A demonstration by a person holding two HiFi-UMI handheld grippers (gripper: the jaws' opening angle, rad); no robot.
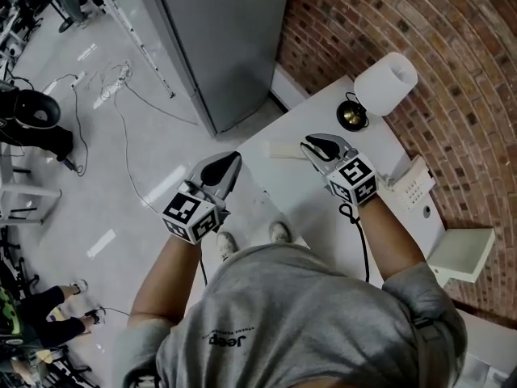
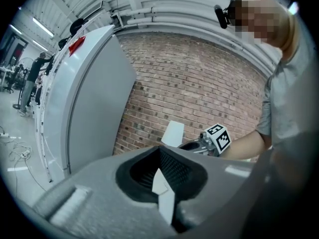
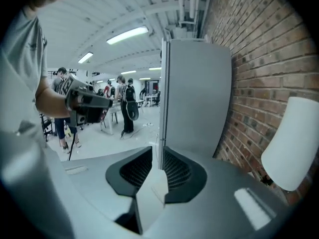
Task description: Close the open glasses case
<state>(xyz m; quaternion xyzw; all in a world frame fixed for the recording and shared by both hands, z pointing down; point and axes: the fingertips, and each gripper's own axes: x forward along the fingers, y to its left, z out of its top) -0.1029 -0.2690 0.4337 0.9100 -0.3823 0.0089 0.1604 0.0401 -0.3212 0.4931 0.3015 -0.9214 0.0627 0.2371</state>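
A pale oblong glasses case lies flat near the far edge of the white table; it is too small to tell how its lid sits. Both grippers are held up in the air above it, touching nothing. My right gripper hovers just right of the case, its dark pads only a thin slit apart with nothing between them. My left gripper hangs left of the table over the floor, jaws together and empty. The case shows in neither gripper view.
A white lamp shade and a small brass object stand at the table's far end by the brick wall. A white keypad device and a white box lie on the right. A tall grey cabinet stands beyond the table.
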